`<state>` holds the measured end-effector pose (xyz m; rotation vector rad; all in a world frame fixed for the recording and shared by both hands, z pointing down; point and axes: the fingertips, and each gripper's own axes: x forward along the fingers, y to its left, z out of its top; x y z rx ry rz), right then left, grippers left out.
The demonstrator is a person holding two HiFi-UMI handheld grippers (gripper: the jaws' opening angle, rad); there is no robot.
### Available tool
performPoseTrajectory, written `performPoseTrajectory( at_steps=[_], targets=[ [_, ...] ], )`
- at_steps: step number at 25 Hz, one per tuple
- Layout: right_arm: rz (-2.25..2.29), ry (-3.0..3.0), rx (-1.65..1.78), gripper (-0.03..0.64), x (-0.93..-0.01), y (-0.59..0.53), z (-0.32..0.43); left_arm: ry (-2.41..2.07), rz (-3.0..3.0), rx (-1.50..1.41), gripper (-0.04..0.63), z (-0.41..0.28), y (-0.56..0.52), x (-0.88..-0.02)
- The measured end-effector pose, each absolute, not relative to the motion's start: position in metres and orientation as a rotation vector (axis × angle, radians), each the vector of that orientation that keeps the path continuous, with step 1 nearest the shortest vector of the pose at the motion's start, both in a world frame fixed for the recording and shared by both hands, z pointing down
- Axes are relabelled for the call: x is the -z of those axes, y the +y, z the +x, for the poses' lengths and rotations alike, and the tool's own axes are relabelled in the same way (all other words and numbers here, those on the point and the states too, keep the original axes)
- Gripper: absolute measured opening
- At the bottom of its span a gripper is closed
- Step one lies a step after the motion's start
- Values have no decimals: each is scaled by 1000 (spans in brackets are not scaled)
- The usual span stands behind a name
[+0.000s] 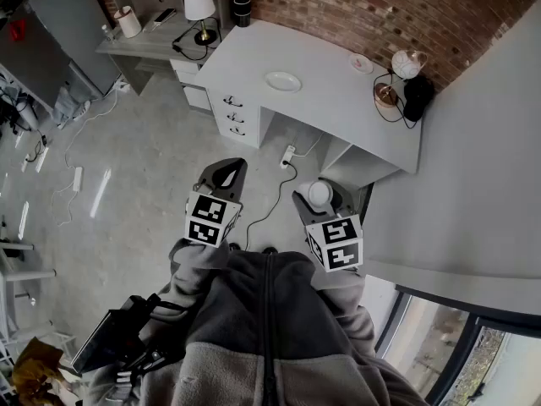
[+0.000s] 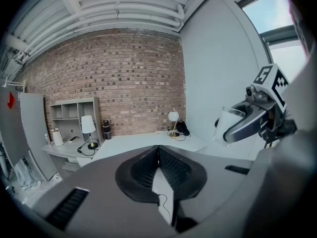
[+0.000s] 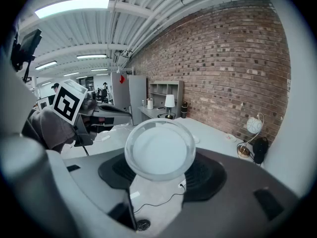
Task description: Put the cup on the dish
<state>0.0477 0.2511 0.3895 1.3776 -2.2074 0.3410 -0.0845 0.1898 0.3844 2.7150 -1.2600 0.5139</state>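
I stand on the floor a few steps from a pale grey desk with a white dish lying on its top. My right gripper is shut on a clear round cup, held upright at waist height. In the right gripper view the cup's rim fills the space between the jaws, and the dish shows just behind it. In the left gripper view the cup appears at the right. My left gripper is shut, holds nothing, and its tips meet.
A smaller dish, a globe lamp and a dark bag stand at the desk's right end. A shaded lamp and a dark flask are at its left. A power strip with cable lies on the floor before the desk.
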Motion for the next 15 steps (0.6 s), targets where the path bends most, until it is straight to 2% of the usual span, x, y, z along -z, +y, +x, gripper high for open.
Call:
performPoseTrajectory(
  at_steps=[15],
  targets=[
    [1345, -2257, -304, 258, -373, 219, 21, -1260, 2744, -496, 6, -82, 178, -369]
  ],
)
